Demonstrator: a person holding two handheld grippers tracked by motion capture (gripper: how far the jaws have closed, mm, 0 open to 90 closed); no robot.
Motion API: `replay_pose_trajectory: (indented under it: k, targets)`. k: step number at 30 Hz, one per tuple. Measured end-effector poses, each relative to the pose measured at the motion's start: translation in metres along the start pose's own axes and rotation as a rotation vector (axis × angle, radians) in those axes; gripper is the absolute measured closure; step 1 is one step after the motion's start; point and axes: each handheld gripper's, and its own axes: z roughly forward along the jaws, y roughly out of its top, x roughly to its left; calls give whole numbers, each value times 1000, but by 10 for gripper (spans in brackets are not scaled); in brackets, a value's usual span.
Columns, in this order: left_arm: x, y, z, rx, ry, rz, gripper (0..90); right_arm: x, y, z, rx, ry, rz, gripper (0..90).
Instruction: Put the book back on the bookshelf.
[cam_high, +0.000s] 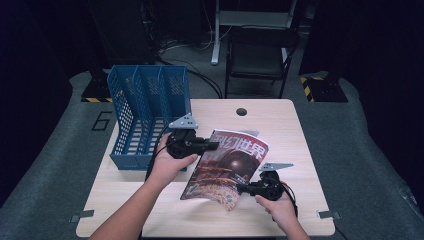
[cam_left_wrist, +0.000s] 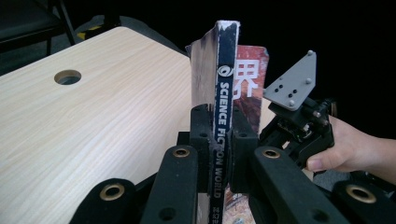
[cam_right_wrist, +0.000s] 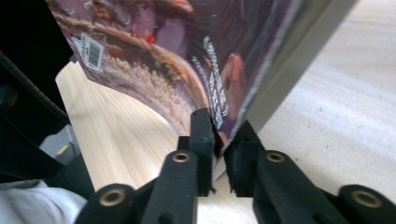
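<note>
Jaws of your left hand-held gripper (cam_left_wrist: 219, 135) are closed tight on the dark spine of the glossy red science-fiction magazine (cam_high: 227, 167), lifted above the pale wooden surface (cam_high: 280, 125). Your right hand-held gripper (cam_right_wrist: 220, 135) pinches its lower cover edge, beside the blue plastic file rack (cam_high: 145, 115).

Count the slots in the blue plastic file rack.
3, side by side in the blue plastic mesh file rack at the light wooden table's left edge: left slot, middle slot and right slot, the last nearest the left tongs.

my left gripper (cam_high: 212, 145): jaws clamped, forearm angled inward. my right gripper (cam_high: 243, 188): jaws clamped, hand (cam_high: 278, 206) low behind it.
</note>
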Motion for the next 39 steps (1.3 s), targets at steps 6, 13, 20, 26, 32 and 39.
replay_pose_trajectory:
  k: [6, 13, 20, 26, 32, 39]
  targets:
    - [-4, 0, -5, -15, -13, 9, 837, 8, 2, -3, -19, -58, -41, 854]
    - [-8, -5, -10, -27, -7, 25, 837, 12, 4, -4, -75, -137, -85, 858]
    - [-9, -13, -14, -30, -2, 29, 837, 13, 7, -7, -111, -197, -80, 859]
    - [-12, -16, -15, -21, 0, 40, 837, 11, 8, -12, -152, -244, -83, 860]
    - [-12, -20, -16, -18, 4, 40, 837, 11, 9, -15, -179, -272, -80, 860]
    - [-13, -27, -15, -14, -3, 38, 836, 11, 9, -17, -201, -292, -64, 860]
